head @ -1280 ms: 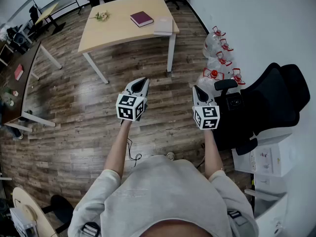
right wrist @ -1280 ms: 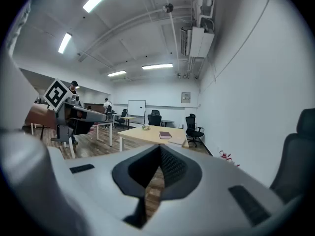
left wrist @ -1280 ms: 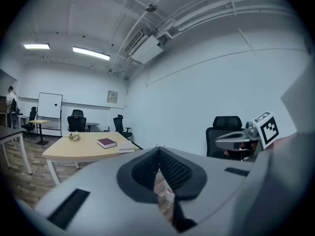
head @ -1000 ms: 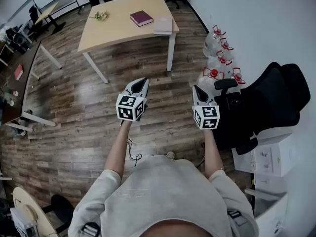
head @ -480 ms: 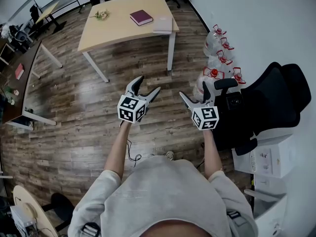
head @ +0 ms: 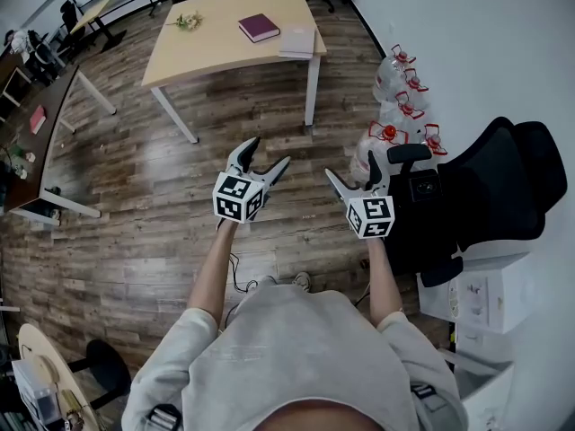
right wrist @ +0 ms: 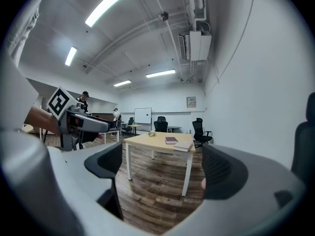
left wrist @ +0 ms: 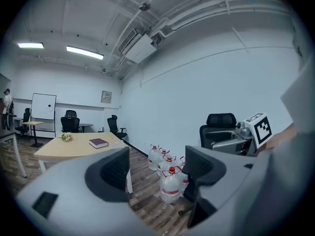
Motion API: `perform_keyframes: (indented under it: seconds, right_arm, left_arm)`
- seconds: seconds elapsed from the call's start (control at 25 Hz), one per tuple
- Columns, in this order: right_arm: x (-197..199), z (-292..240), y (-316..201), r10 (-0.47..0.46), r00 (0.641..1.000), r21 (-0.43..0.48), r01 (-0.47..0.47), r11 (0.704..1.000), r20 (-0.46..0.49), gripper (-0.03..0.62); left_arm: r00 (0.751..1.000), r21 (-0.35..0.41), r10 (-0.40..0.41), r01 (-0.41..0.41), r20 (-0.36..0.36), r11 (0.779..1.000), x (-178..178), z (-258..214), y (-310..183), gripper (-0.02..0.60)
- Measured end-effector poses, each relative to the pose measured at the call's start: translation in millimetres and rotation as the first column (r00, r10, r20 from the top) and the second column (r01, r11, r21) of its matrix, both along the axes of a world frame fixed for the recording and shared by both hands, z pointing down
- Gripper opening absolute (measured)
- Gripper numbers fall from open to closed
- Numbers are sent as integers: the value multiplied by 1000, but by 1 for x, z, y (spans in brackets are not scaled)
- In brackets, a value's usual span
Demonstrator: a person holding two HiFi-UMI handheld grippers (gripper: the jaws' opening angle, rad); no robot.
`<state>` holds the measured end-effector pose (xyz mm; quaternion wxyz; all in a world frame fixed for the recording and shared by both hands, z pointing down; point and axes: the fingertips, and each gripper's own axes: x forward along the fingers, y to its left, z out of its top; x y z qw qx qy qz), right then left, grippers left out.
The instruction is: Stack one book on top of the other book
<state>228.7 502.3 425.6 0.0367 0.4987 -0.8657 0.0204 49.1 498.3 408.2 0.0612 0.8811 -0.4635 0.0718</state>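
Hanging wide open and empty, the left gripper point(head: 269, 153) and right gripper point(head: 350, 166) are pointing toward the table point(head: 198, 57) well ahead of them, where the maroon book point(head: 259, 28) is lying just beside the pale book point(head: 297, 41). Both are probably stiff, flat and moderately light, so pinching across a free edge seems best.

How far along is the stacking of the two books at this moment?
Done: nothing; the maroon book and the pale book lie beside each other on the wooden table, unstacked. In hand: nothing; the left gripper and right gripper are open and empty, above the floor, away from the table. Remaining: approach, grasp one book, set it on the other.
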Motion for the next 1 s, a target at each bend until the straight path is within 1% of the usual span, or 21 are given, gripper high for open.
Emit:
perform_keyframes:
  seconds: [0.28,0.44,0.6,0.76,1.0]
  right_arm:
    - [10,1,-6,-1,1000,4,1,1000,-3,494]
    - [13,7,-19,2,1000,0,-2,1000,-7,492]
    - [7,13,-37,-3,1000,-6,3,1000,-15,492]
    - [-1,19,-62,-2,999,-12,1,1000,-41,491]
    - [-10,27,-123,19,998,-23,-20,1000,-55,489]
  left_arm:
    - [999,-15,-36,36,2,999,2,12,-3,354]
    - [999,-8,-41,41,9,999,6,16,-14,356]
    - [999,-20,-45,45,6,999,-1,23,-30,356]
    - [999,-21,-44,44,-3,999,-6,30,-58,356]
    - [1000,-14,-25,25,-1,1000,-11,36,-129,356]
